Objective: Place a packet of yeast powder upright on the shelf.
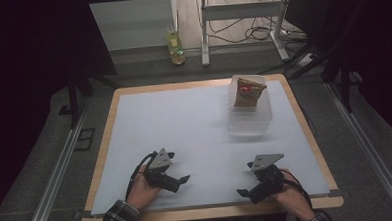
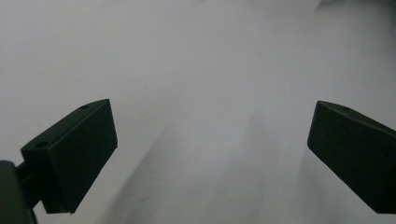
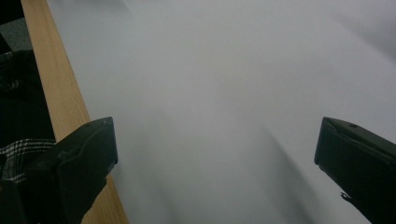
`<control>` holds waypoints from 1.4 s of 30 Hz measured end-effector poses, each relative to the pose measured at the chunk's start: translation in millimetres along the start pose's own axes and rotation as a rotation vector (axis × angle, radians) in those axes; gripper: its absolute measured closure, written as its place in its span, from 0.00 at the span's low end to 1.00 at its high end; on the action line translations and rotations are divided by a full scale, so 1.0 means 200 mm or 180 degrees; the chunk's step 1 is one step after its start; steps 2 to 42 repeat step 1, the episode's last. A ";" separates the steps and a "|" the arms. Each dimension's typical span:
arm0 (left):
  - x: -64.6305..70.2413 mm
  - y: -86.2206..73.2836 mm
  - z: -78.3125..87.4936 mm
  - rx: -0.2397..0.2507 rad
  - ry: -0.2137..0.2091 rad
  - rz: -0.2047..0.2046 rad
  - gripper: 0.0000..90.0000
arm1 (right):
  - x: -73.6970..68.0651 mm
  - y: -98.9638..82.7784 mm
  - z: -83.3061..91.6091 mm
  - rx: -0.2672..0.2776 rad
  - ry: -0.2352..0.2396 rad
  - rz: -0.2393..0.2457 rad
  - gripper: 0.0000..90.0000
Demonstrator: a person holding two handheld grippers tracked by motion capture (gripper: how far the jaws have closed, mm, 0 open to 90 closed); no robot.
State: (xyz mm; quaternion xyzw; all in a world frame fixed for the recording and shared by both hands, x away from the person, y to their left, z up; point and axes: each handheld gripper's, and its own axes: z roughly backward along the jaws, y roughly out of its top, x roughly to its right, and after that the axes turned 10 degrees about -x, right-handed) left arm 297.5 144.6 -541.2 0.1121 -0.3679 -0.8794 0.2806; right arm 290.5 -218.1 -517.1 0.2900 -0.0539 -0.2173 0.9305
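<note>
A clear plastic container [image 1: 251, 119] stands at the back right of the white mat [image 1: 184, 126]. A brown paper bag with a red mark [image 1: 248, 92] leans upright in its far end. Near the front edge, my left gripper [image 1: 178, 167] rests low over the mat, held by a hand, jaws wide apart. My right gripper [image 1: 245, 178] sits at the front right, likewise open. In the left gripper view the left gripper [image 2: 210, 154] has bare white mat between its jaws. In the right gripper view the right gripper [image 3: 215, 158] is also open over the mat with nothing between its jaws.
The table's wooden border [image 3: 60, 93] runs beside the right gripper's left jaw, with a plaid sleeve [image 3: 18, 154] past it. On the floor behind the table stand a yellowish bottle [image 1: 175, 46], a metal frame [image 1: 239, 11] and cables [image 1: 260, 32].
</note>
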 end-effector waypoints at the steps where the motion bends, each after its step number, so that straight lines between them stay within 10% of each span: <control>1: 0.00 0.00 0.00 0.0002 0.0003 0.0001 0.02 | 0.00 0.00 0.00 -0.0009 0.0001 0.0014 0.00; 42: 0.00 0.00 0.00 0.0002 0.0003 0.0001 0.02 | 0.00 0.00 0.00 -0.0009 0.0001 0.0014 0.00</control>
